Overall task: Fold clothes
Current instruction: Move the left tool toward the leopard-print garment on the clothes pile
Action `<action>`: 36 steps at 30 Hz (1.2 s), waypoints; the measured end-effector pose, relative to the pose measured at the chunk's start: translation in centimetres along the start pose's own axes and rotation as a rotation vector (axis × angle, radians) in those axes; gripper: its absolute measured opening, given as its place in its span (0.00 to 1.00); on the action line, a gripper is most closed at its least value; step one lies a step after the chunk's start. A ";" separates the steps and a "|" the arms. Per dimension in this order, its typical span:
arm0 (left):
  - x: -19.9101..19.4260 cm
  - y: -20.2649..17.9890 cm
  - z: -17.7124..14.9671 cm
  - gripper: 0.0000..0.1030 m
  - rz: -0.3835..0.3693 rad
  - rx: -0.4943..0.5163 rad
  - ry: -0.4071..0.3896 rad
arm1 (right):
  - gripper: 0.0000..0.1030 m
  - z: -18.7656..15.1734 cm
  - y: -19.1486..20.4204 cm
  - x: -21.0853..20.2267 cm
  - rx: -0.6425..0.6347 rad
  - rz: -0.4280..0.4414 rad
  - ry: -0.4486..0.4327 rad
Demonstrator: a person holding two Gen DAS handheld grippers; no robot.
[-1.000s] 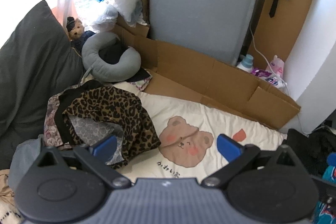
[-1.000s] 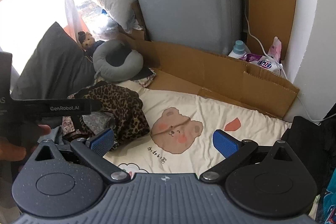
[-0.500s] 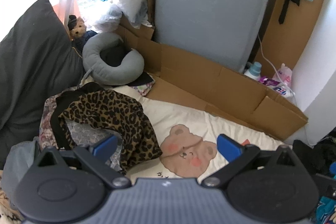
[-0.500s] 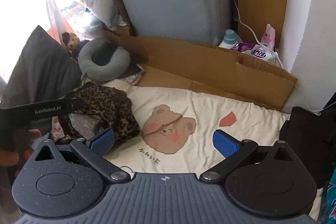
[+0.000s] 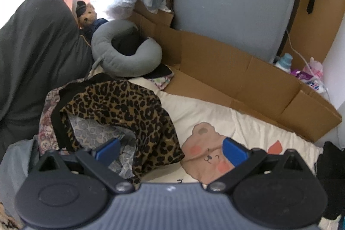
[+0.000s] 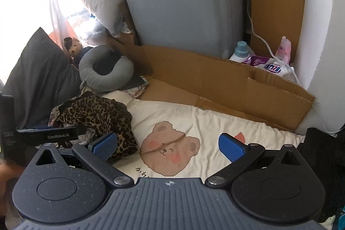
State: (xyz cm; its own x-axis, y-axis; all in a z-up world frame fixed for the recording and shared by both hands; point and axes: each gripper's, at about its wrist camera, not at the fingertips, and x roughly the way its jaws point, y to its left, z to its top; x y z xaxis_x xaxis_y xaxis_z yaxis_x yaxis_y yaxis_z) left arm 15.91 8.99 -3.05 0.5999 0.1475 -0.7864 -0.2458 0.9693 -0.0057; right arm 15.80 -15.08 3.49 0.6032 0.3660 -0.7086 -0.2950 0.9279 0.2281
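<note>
Hovering over crumpled leopard-print garment (image 5: 120, 109), left gripper (image 5: 170, 151) and right gripper (image 6: 169, 144) held wide, empty. Single edge to be pinched, layers beneath avoided.

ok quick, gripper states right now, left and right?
Left gripper: open, holding nothing, above the leopard-print garment.
Right gripper: open, holding nothing, over the bear-print blanket.

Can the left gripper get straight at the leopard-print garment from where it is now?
Probably yes: the left gripper is open, and the leopard-print garment lies on top of the pile just ahead, nothing covering it.
</note>
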 end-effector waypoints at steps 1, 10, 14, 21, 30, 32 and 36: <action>0.3 0.1 -0.2 0.99 0.000 -0.003 0.002 | 1.00 -0.3 0.1 0.3 -0.013 -0.002 0.001; 3.2 1.0 -2.3 0.99 -0.003 -0.028 0.024 | 1.00 -3.3 -0.8 3.8 -0.064 -0.033 0.041; 4.5 1.4 -3.2 0.98 -0.004 -0.039 0.033 | 1.00 -4.0 -1.9 4.8 -0.053 -0.032 0.038; 7.2 2.9 -5.3 0.96 0.013 -0.051 0.050 | 1.00 -5.7 -3.9 7.1 -0.030 -0.027 0.063; 9.8 4.8 -7.9 0.95 0.027 -0.084 0.021 | 1.00 -9.5 -6.2 9.8 -0.034 0.000 0.083; 10.5 5.3 -8.3 0.95 0.024 -0.086 0.017 | 1.00 -10.3 -6.4 10.2 -0.038 0.014 0.066; 11.8 6.3 -9.2 0.93 0.017 -0.072 -0.017 | 1.00 -12.4 -6.1 11.0 -0.109 0.008 0.042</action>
State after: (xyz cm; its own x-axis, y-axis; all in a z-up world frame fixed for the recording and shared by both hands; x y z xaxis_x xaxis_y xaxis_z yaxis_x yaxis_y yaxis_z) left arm 14.45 15.06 -18.01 0.6075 0.1676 -0.7764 -0.3097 0.9501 -0.0372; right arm 15.05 -17.63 -14.04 0.5693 0.3680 -0.7351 -0.3802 0.9107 0.1614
